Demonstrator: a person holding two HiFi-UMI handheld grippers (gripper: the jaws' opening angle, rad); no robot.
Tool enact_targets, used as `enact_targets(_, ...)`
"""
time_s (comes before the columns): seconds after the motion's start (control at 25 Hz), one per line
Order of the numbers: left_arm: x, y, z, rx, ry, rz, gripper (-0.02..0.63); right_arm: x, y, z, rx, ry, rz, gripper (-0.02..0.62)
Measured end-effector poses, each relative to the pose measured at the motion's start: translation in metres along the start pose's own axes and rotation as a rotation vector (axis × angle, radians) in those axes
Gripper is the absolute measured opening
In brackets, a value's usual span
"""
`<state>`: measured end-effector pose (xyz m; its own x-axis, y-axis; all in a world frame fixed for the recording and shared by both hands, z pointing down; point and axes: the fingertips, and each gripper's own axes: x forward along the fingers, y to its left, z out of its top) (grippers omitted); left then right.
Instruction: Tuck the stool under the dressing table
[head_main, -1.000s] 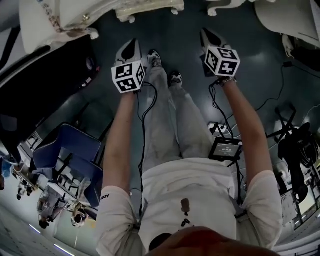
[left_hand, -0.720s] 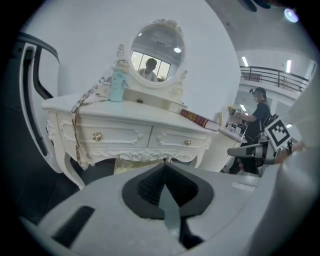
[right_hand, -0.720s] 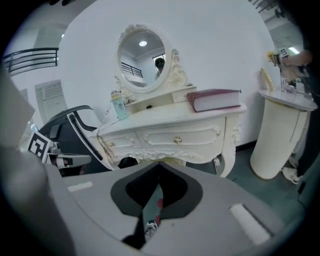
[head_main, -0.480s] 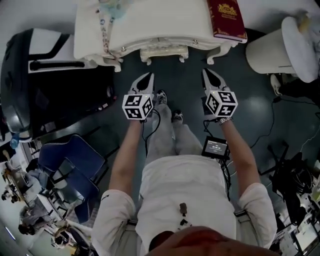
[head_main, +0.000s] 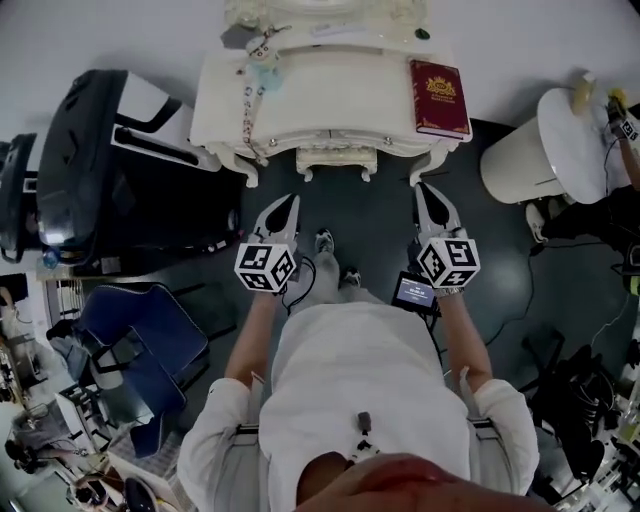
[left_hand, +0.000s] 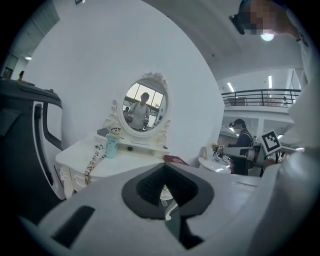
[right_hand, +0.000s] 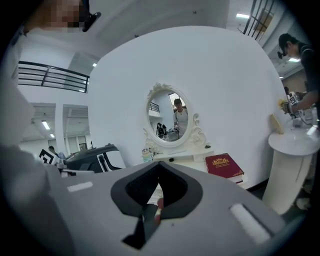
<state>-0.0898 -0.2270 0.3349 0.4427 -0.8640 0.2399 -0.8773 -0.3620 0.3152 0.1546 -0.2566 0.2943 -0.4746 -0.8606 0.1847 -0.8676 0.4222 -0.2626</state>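
Held the left two-jaw gripper (head_main: 281, 208) and the right two-jaw gripper (head_main: 432, 196) side by side and apart, each with jaws pressed fully together, nothing between them. Faced a white, ornately carved dressing table (head_main: 330, 100) just ahead of both tips — white carved stool (head_main: 337, 160) tucked under its front edge, ahead of the gap between the two tools. Spotted a dark red hardback book (head_main: 438, 97) beyond the right gripper, an oval mirror (right_hand: 170, 120) farther back.

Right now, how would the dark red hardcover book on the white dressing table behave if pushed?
Probably stiff: the dark red hardcover book lies flat. It should slide, not roll, on the white dressing table. Near the right edge, it might fall if pushed right.
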Motion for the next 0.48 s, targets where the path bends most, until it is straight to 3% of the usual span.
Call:
enact_targets(0.24, -0.049, -0.021, 0.038, 0.084, -0.050, 0.001, 0.007, -0.045, 0.015, 0.049, 0.041, -0.086, -0.004, 0.008)
enact_targets(0.48, -0.061, -0.015, 0.079, 0.068, -0.119, -0.023, 0.006, -0.059, 0.047, 0.084, 0.039, -0.140, -0.023, 0.008)
